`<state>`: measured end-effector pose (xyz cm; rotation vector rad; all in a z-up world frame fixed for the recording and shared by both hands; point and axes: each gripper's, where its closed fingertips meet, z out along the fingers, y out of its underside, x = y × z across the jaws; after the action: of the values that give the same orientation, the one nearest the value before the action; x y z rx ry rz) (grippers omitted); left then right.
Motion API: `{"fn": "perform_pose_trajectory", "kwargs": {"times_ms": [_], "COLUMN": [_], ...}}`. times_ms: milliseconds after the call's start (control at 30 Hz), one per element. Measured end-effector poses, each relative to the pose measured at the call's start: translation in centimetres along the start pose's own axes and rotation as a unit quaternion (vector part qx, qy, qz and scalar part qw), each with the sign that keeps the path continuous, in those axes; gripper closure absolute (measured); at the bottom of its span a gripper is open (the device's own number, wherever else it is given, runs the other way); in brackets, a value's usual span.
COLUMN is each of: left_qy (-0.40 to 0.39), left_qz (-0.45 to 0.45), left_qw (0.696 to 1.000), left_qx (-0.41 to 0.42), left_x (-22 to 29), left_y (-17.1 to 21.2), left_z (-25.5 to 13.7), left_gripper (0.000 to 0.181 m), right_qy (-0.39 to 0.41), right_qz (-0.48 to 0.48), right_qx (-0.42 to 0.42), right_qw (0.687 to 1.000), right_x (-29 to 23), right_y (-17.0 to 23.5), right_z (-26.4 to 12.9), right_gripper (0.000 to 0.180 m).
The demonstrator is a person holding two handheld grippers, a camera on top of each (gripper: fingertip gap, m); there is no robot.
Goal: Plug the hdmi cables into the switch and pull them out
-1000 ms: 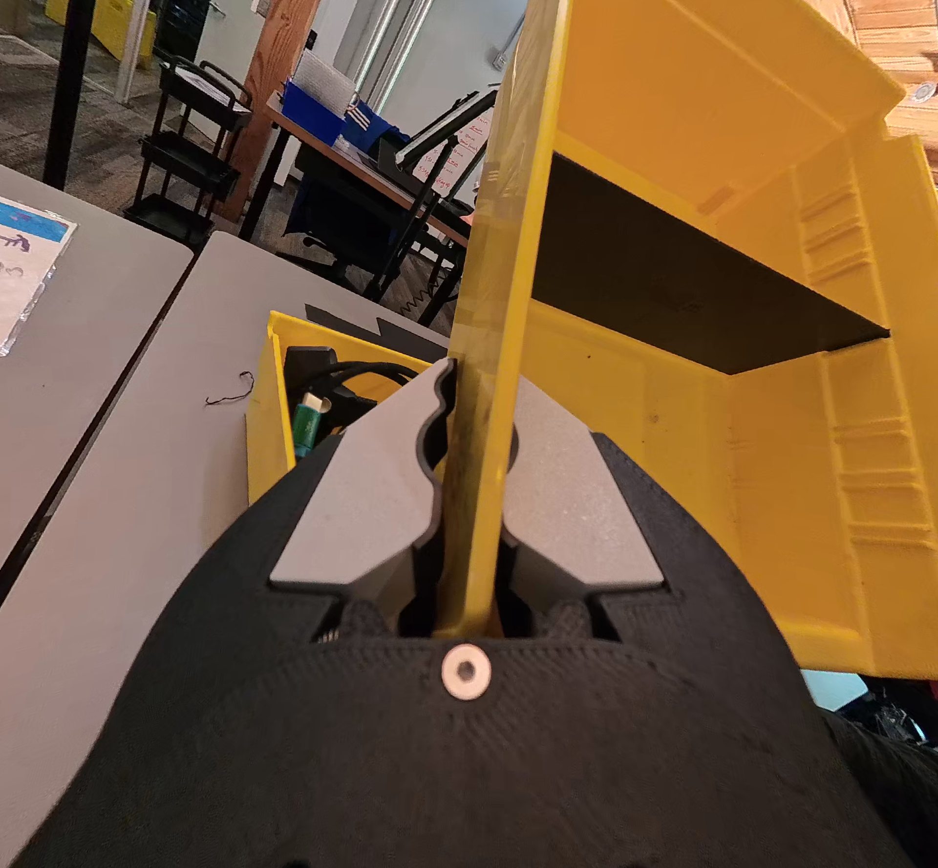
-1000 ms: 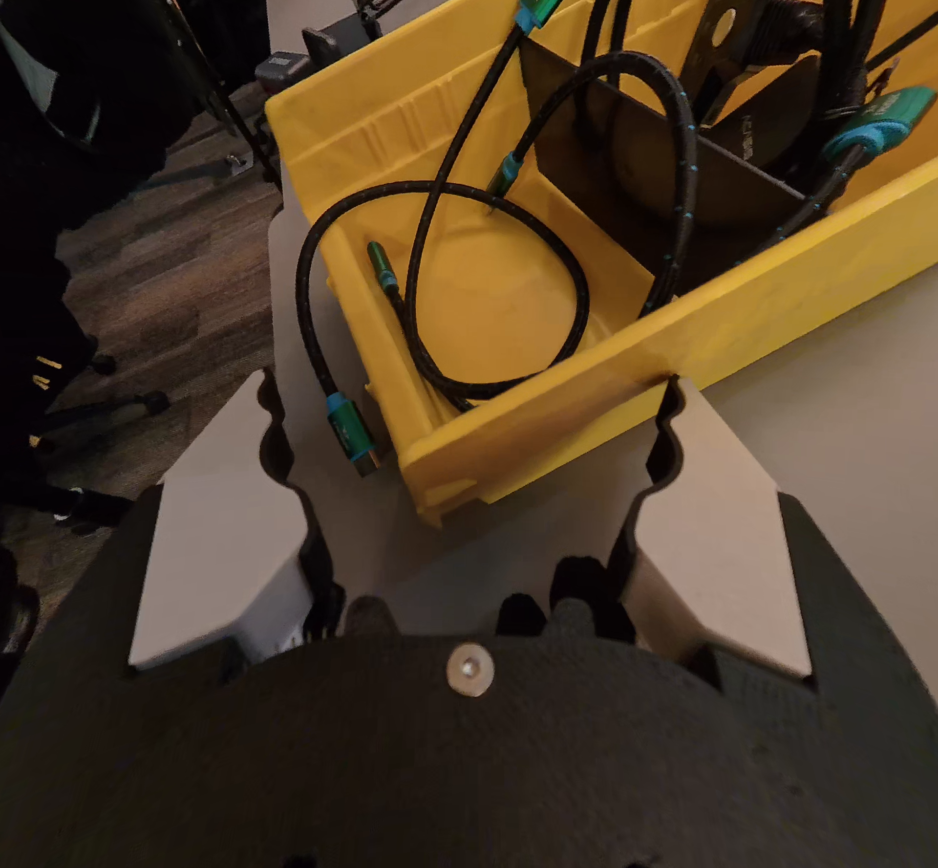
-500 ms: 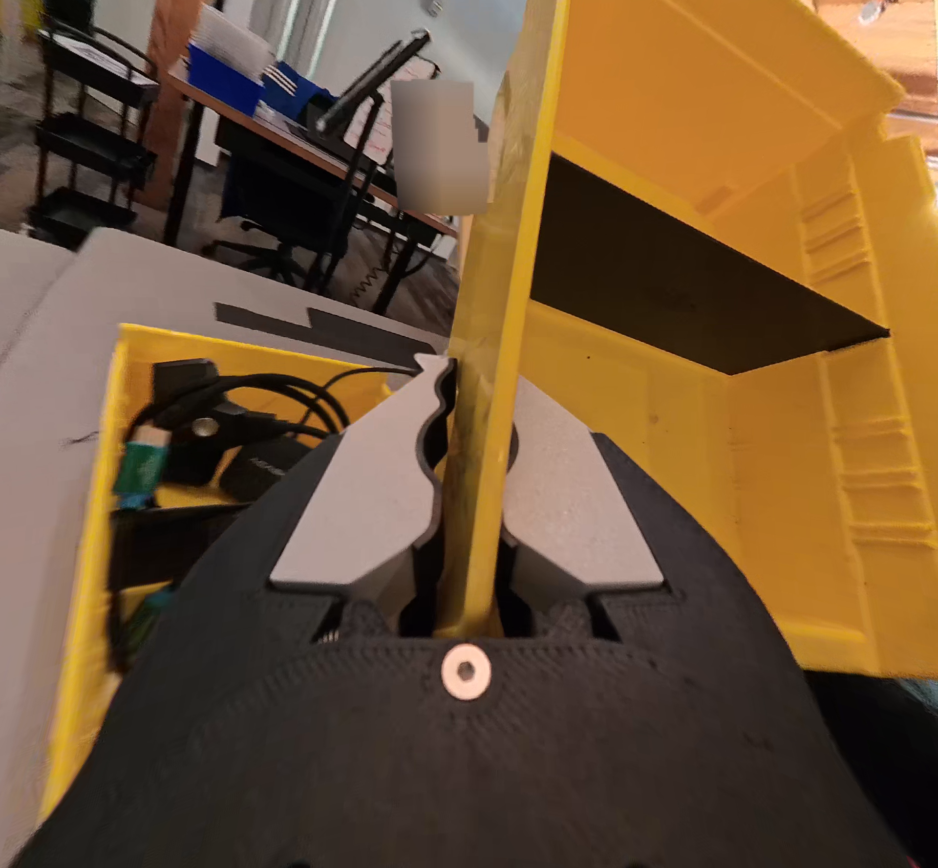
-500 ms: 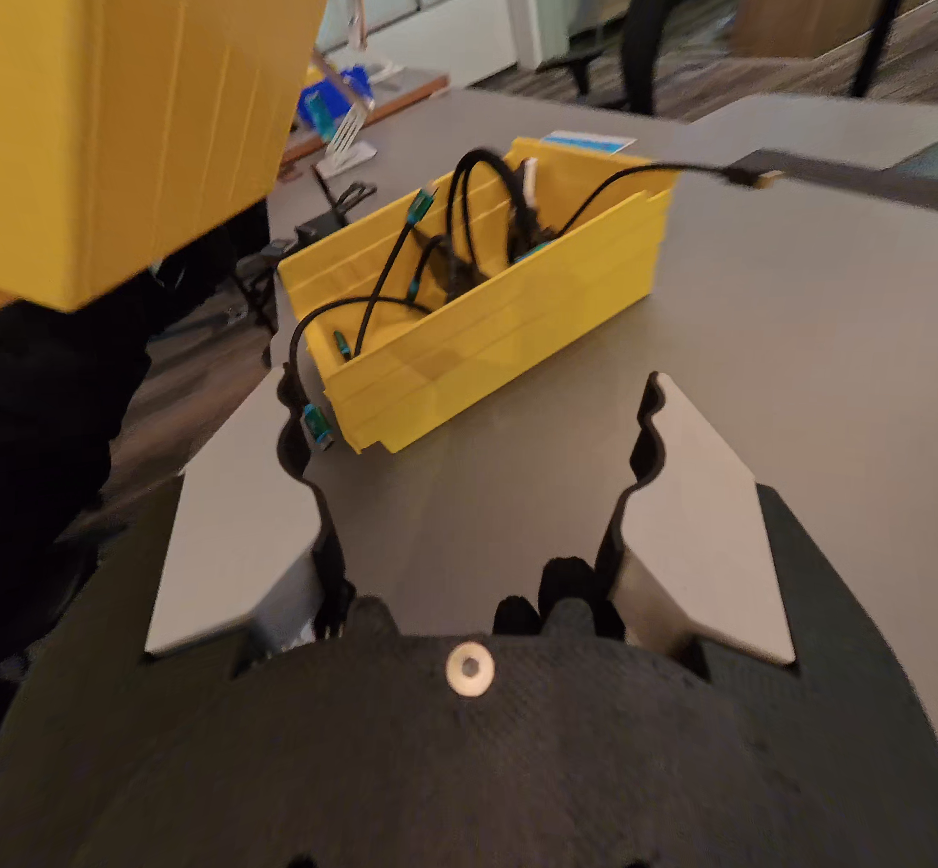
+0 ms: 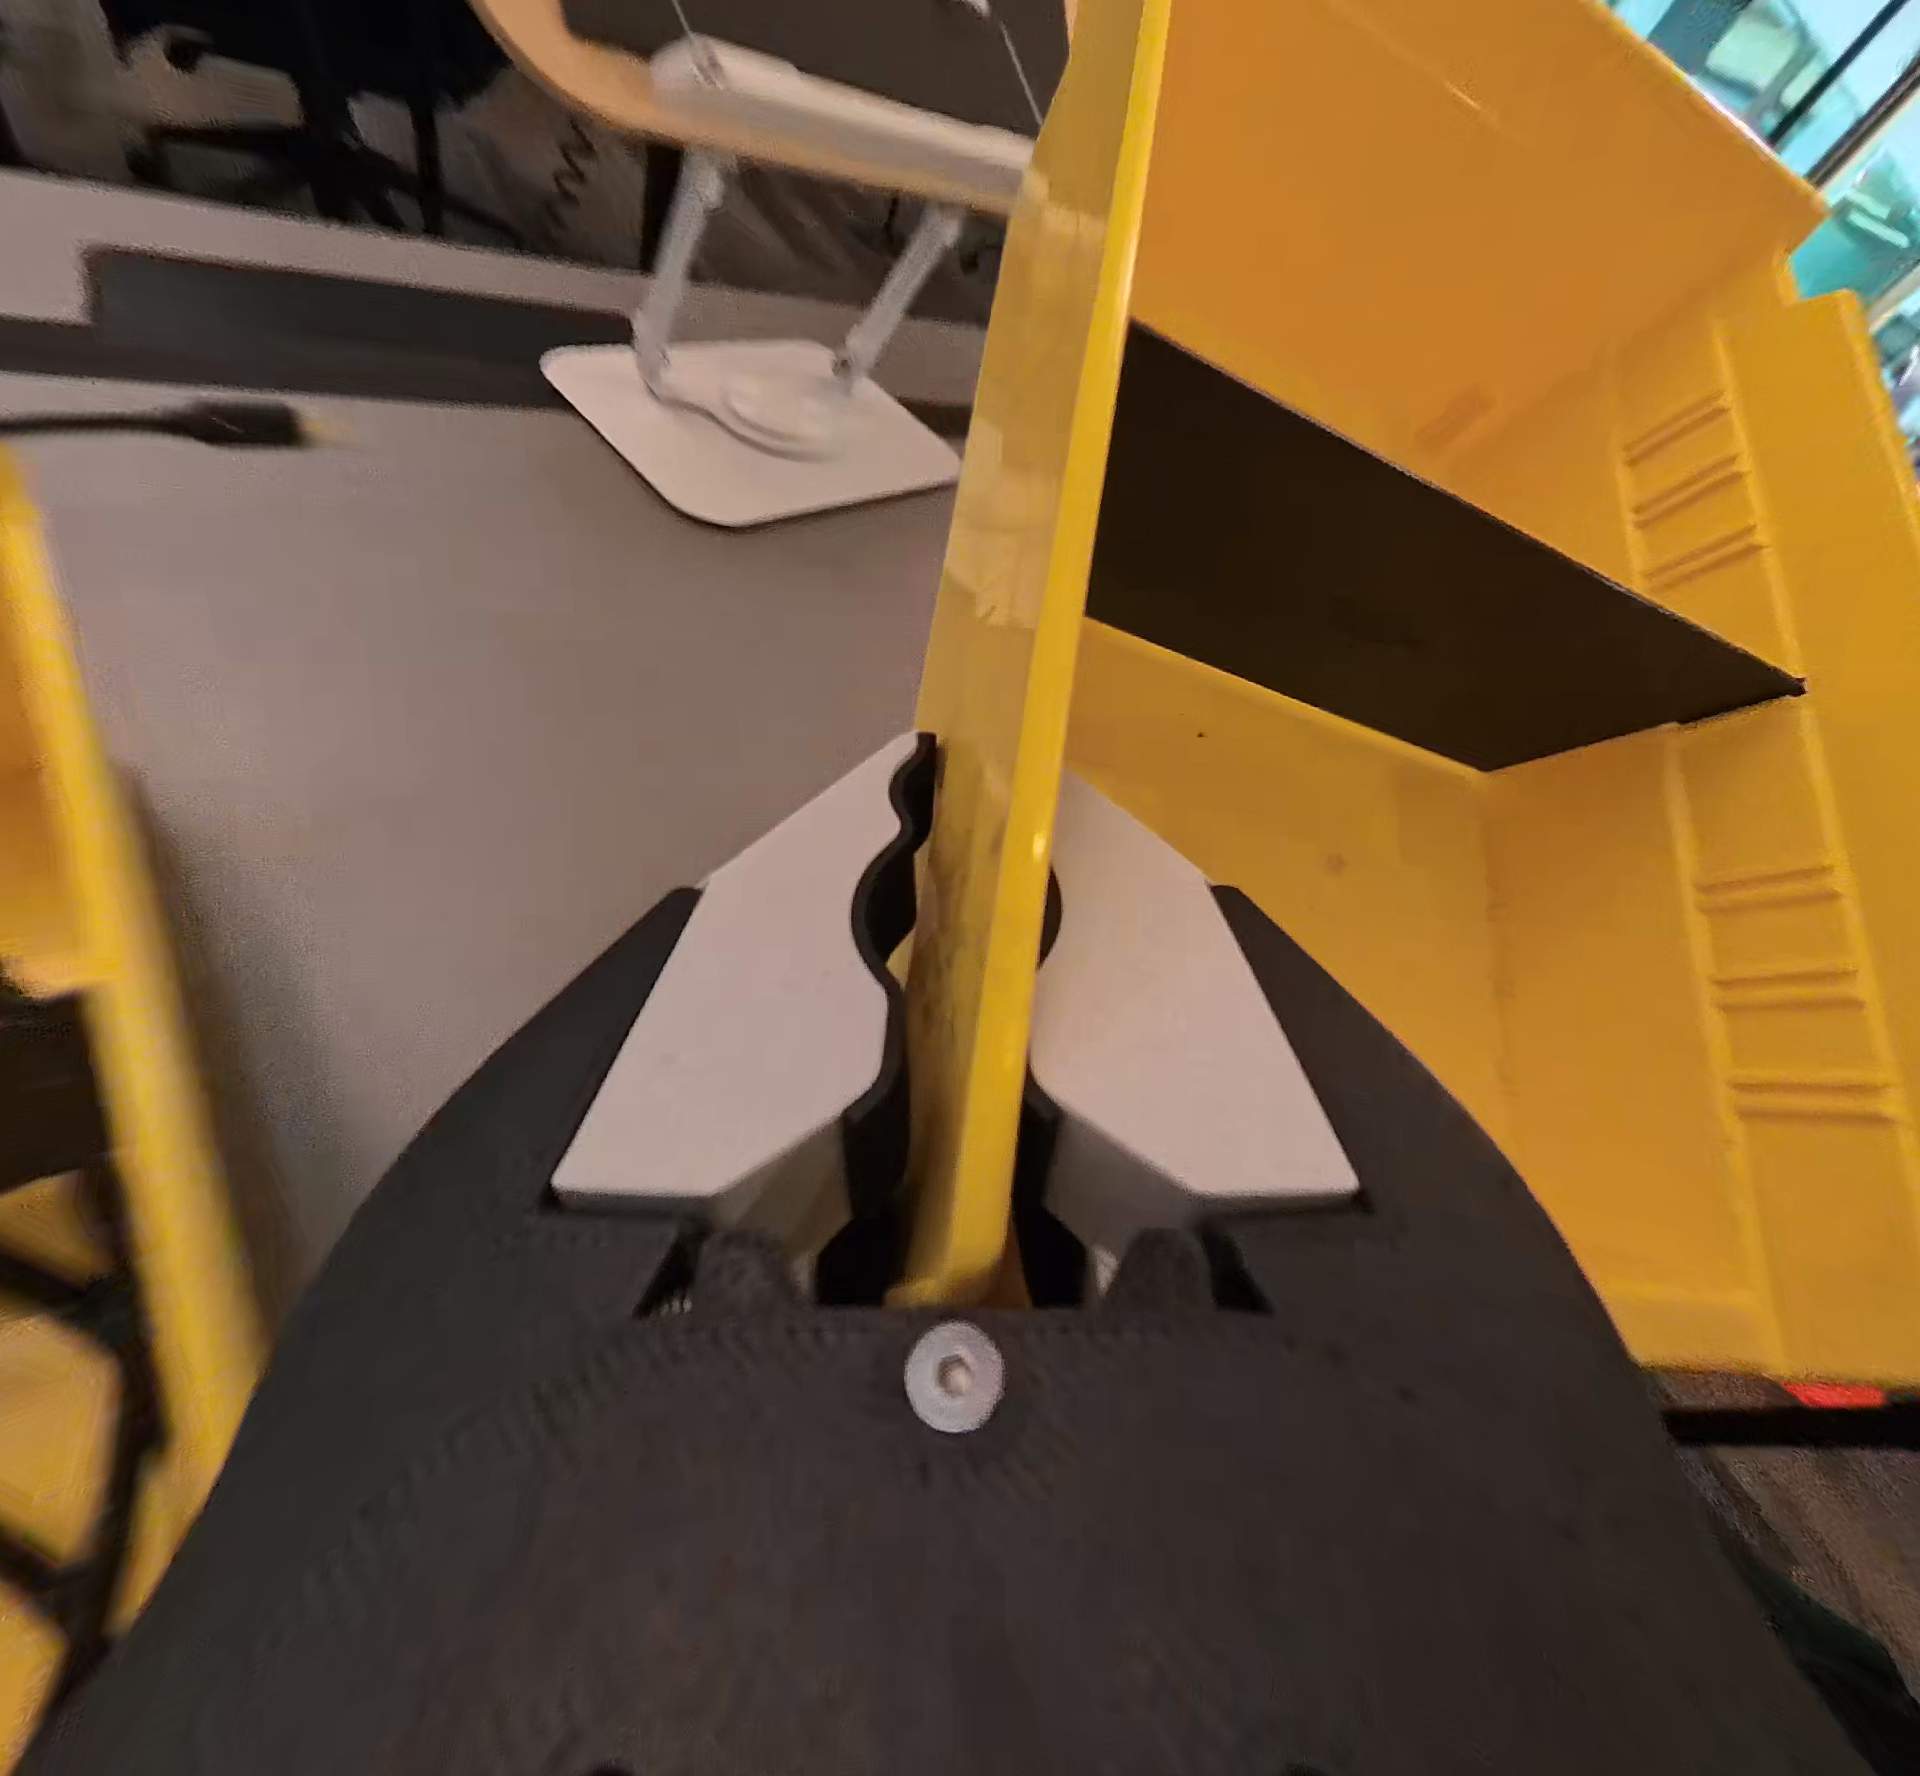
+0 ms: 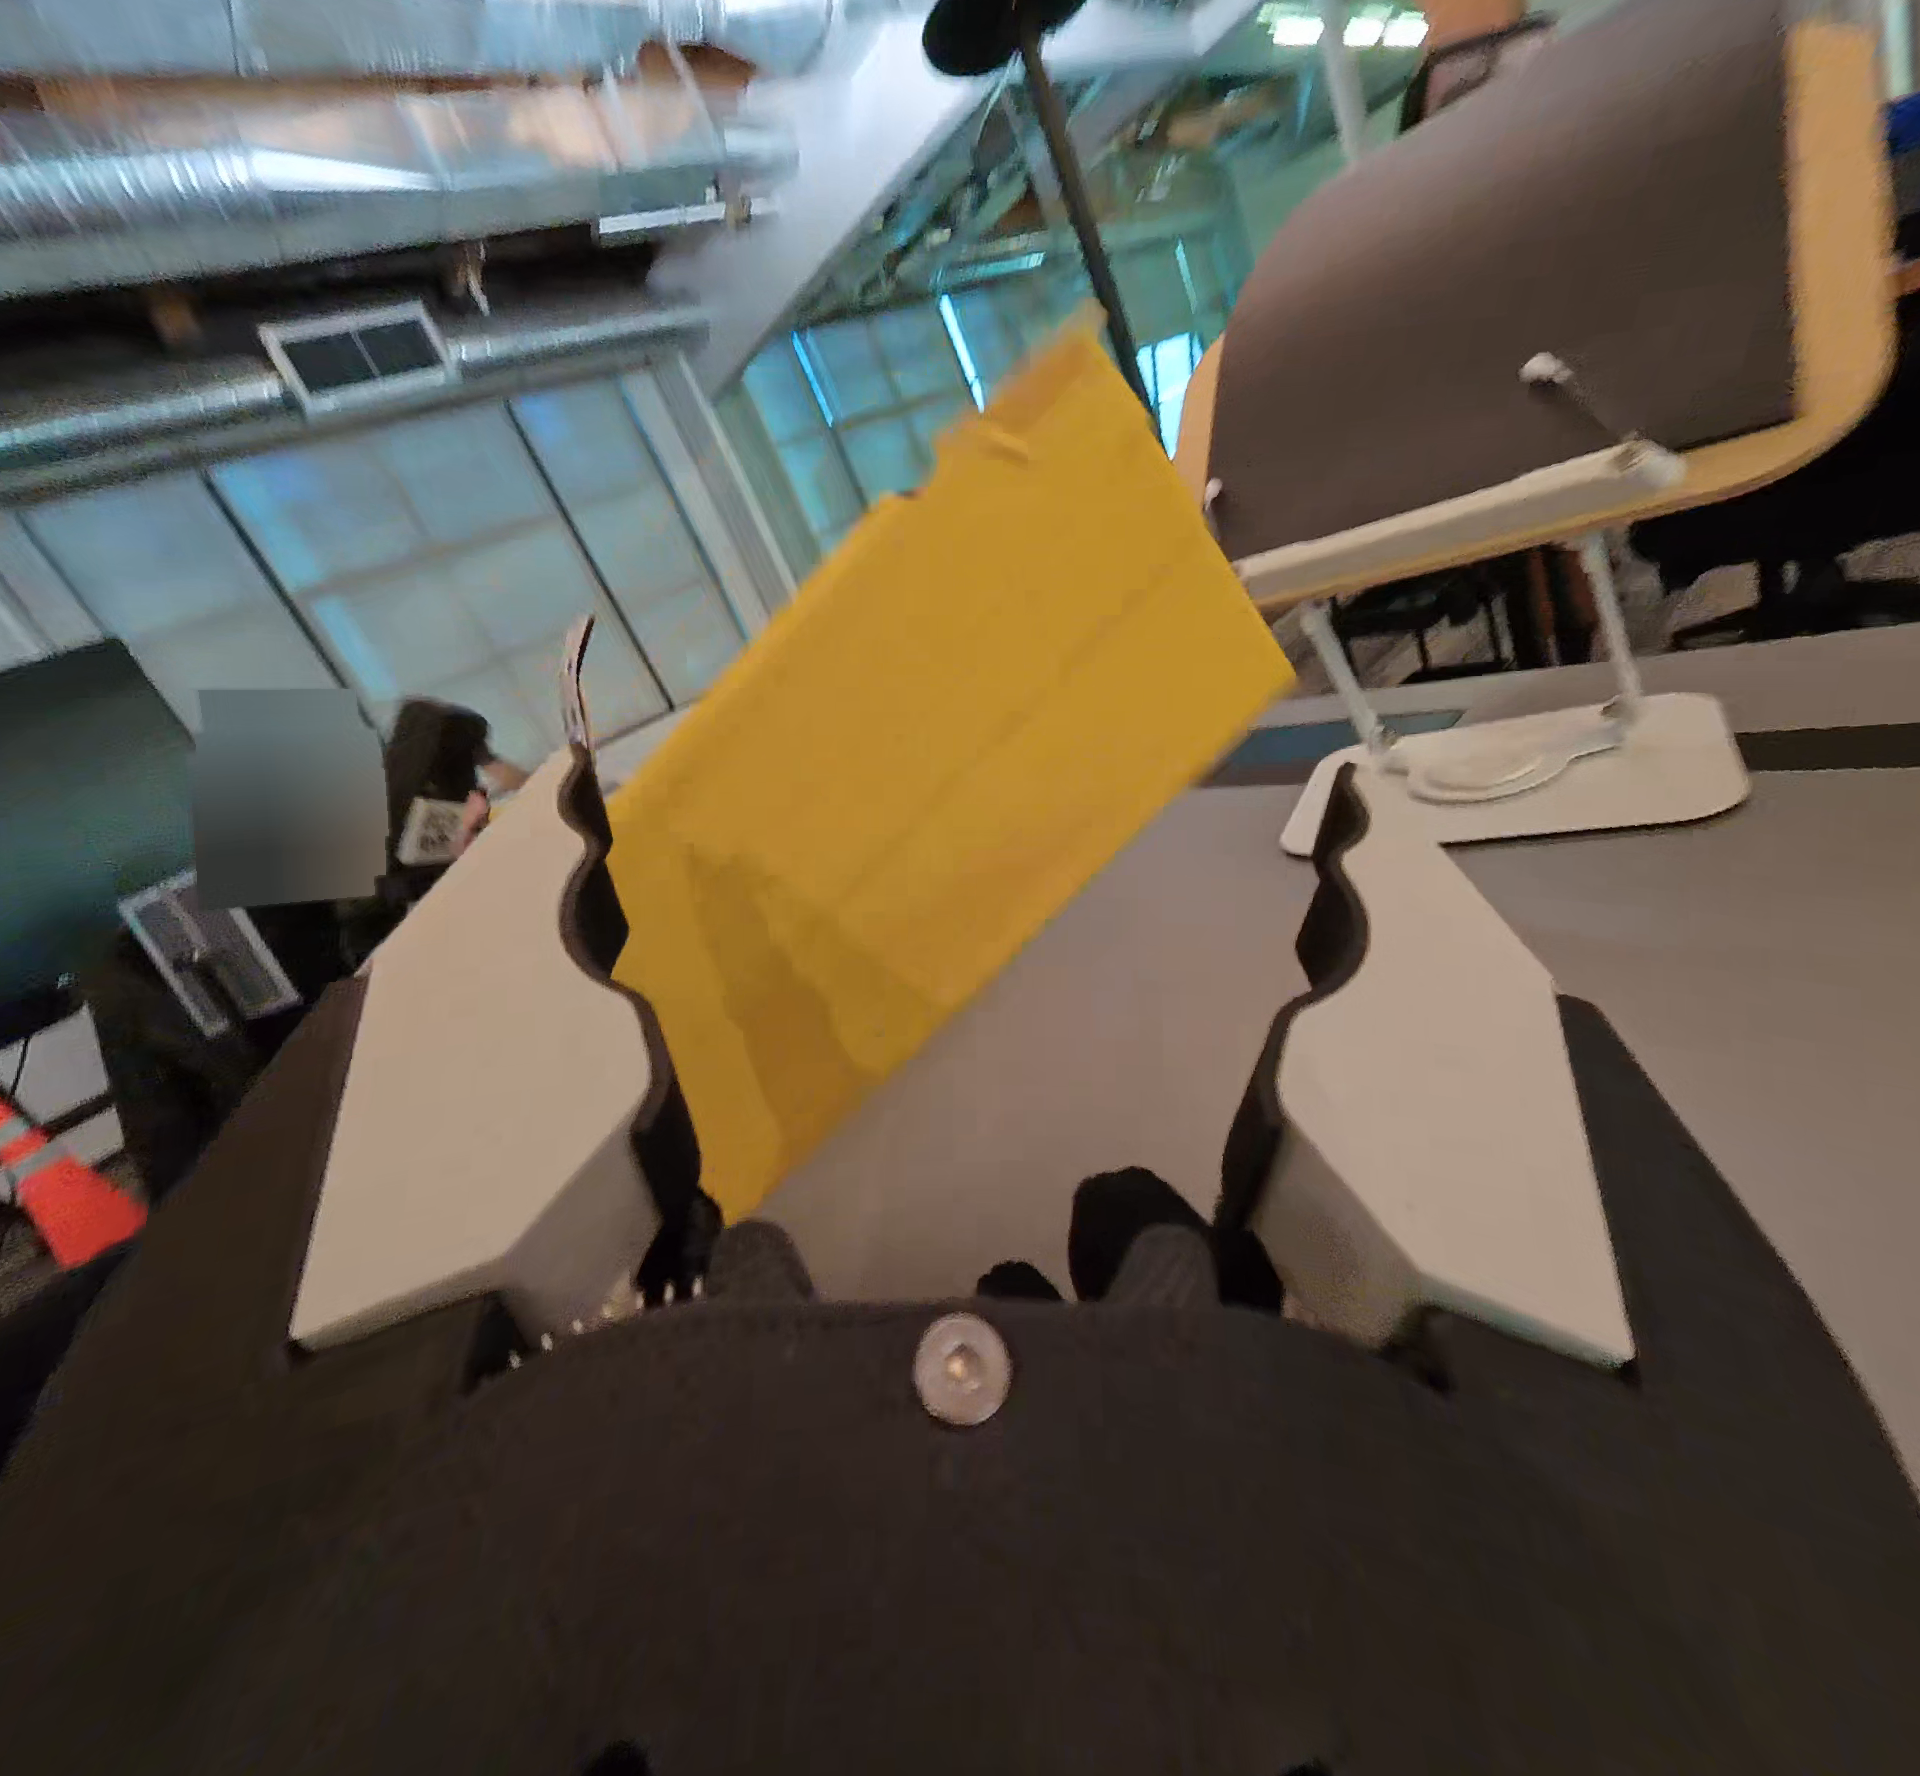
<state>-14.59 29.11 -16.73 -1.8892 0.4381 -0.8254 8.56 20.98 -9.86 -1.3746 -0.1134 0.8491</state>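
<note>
A: Left wrist view — left gripper [image 5: 982, 905] is clamped on the side wall of a yellow bin [image 5: 1351, 396], which it holds up off the grey table [image 5: 468, 646]. Bin interior faces cam at right, w/ a black divider [image 5: 1382, 604] across it.

B: Right wrist view gives the other side: same bin [image 6: 935, 770] seen from outside, tilted in the air, blurry. Right gripper [image 6: 961, 812] is wide apart, nothing between its fingers; the bin is farther off, not touching it as far as I can tell.

A: Task items? At far left edge there's a second yellow bin [image 5: 73, 895], smeared, w/ dark cables inside — can't make out detail. One black cable end [image 5: 223, 422] lies on the table beyond it. Switch itself I can't pick out.

B: Neither shows on my side. Bg: white stand base [image 6: 1558, 776] on the table at far right, holding a curved dark panel [image 6: 1538, 220] w/ tan edge.

A: Same stand [image 5: 748, 438] sits far centre in mine, partly hidden by the bin wall.

B: Also a person [image 6: 436, 791] at far left, an orange cone [image 6: 62, 1196] low left, big windows [image 6: 416, 542] behind.
</note>
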Motion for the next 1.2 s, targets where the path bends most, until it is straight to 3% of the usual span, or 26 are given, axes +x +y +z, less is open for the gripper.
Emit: {"fn": "perform_pose_trajectory", "kwargs": {"times_ms": [233,367,567,800,933,1067,1200], "left_qy": [0.045,0.062,0.11,0.152,0.227,0.307,0.336], "left_qz": [-0.023,-0.042,-0.057,-0.046,-0.053,-0.102,-0.136], "left_qw": [0.995,0.989,0.978,0.965,0.946,0.917,0.913], "left_qx": [-0.091,-0.124,-0.17,-0.207,-0.226,-0.234,-0.188], "left_x": [6.4,9.7,14.1,18.1,21.5,22.8,21.4], "left_y": [7.5,10.6,13.2,15.4,16.0,16.0,13.2], "left_z": [8.1,11.5,14.0,14.4,13.2,11.0,8.2], "left_gripper": [0.175,0.172,0.15,0.117,0.091,0.094,0.108], "right_qy": [0.038,0.108,0.17,0.203,0.232,0.245,0.262], "right_qz": [0.015,0.007,0.0,-0.015,-0.062,-0.107,-0.193], "right_qx": [-0.002,-0.009,-0.053,-0.105,-0.171,-0.256,-0.34], "right_qw": [0.999,0.994,0.984,0.973,0.956,0.929,0.883], "right_x": [0.9,3.8,8.3,12.2,14.9,16.5,16.6], "right_y": [0.9,0.8,1.1,2.2,3.4,4.5,5.7], "right_z": [-4.7,-6.3,-8.7,-10.4,-11.4,-13.4,-14.5], "right_gripper": [0.043,0.025,0.023,0.03,0.035,0.067,0.075]}}
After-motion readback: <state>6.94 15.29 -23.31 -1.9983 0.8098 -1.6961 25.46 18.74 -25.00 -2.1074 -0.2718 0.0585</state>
